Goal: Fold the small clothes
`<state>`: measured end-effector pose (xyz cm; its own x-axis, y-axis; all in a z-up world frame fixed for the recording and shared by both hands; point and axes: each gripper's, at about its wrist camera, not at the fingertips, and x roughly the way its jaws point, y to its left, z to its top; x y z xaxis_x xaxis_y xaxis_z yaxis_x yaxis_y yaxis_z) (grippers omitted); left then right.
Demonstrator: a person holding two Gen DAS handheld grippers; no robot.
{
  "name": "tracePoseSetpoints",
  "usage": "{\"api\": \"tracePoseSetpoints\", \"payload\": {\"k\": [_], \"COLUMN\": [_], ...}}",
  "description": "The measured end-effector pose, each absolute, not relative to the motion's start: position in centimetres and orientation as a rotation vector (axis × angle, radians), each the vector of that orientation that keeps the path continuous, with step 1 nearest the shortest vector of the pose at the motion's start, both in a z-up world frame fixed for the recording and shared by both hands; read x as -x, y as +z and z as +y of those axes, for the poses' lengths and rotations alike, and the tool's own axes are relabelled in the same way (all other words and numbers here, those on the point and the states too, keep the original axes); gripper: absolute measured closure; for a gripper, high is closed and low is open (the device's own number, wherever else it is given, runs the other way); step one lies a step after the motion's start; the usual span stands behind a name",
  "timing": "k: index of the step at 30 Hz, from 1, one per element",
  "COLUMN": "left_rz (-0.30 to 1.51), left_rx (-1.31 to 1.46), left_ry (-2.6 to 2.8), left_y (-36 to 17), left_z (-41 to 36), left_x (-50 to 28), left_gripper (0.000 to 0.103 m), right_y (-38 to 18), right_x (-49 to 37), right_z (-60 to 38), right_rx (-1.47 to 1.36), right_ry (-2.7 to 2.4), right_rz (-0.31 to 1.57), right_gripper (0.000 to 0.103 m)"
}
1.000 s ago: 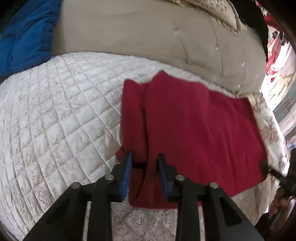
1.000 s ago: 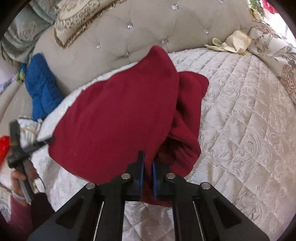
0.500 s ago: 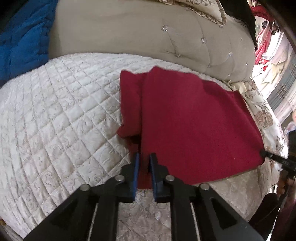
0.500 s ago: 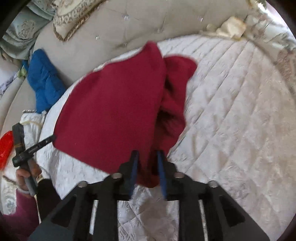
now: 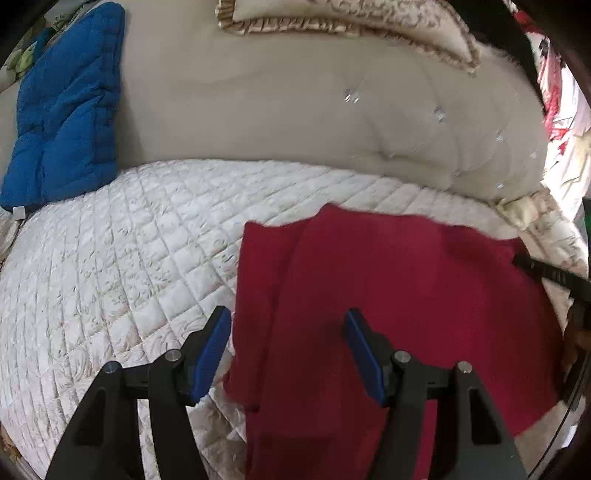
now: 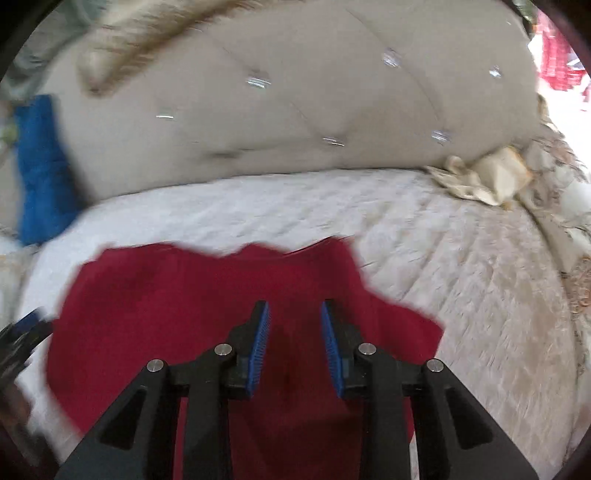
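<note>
A dark red garment (image 5: 406, 295) lies flat on the white quilted bed (image 5: 110, 258), with a narrower folded strip along its left side. My left gripper (image 5: 288, 332) is open and empty, its blue pads spread just above the garment's left part. In the right wrist view, which is blurred, the red garment (image 6: 184, 295) lies below my right gripper (image 6: 295, 325), which is open and empty over the cloth. The right gripper's tip (image 5: 546, 275) shows at the garment's right edge in the left wrist view.
A beige tufted headboard (image 5: 295, 110) rises behind the bed. A blue padded item (image 5: 66, 110) leans at the far left. A patterned pillow (image 5: 351, 18) sits on top. Cream cloths (image 6: 487, 181) lie at the bed's far right corner.
Both grippers were shut on the garment's near edge and have opened and let it go. The garment now lies flat. Both cameras have tilted up and moved forward over the cloth.
</note>
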<state>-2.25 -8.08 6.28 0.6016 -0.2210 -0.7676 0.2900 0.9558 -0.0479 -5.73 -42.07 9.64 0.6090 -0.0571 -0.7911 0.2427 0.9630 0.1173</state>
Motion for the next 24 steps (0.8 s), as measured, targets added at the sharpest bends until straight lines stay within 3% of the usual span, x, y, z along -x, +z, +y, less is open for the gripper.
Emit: {"api": "tracePoseSetpoints", "payload": {"k": [4, 8, 16, 24], "left_rz": [0.894, 0.881, 0.875, 0.837], "left_rx": [-0.079, -0.084, -0.087, -0.092], "left_ry": [-0.291, -0.288, -0.286, -0.256], "left_y": [5.1, 5.0, 5.1, 5.7], "left_z": [-7.8, -7.7, -7.7, -7.4], "left_x": [1.9, 1.9, 2.2, 2.8], "left_gripper": [0.035, 0.032, 0.032, 0.032], "right_y": [6.4, 7.1, 10.7, 7.7], "right_x": [4.2, 4.8, 9.8, 10.3], "right_z": [-44.7, -43.6, -40.6, -39.6], "right_rx": [-0.286, -0.219, -0.257, -0.161], "right_ry": [-0.258, -0.282, -0.174, -0.222], "right_rz": [0.916, 0.890, 0.822, 0.936], "right_gripper": [0.099, 0.099, 0.092, 0.087]}}
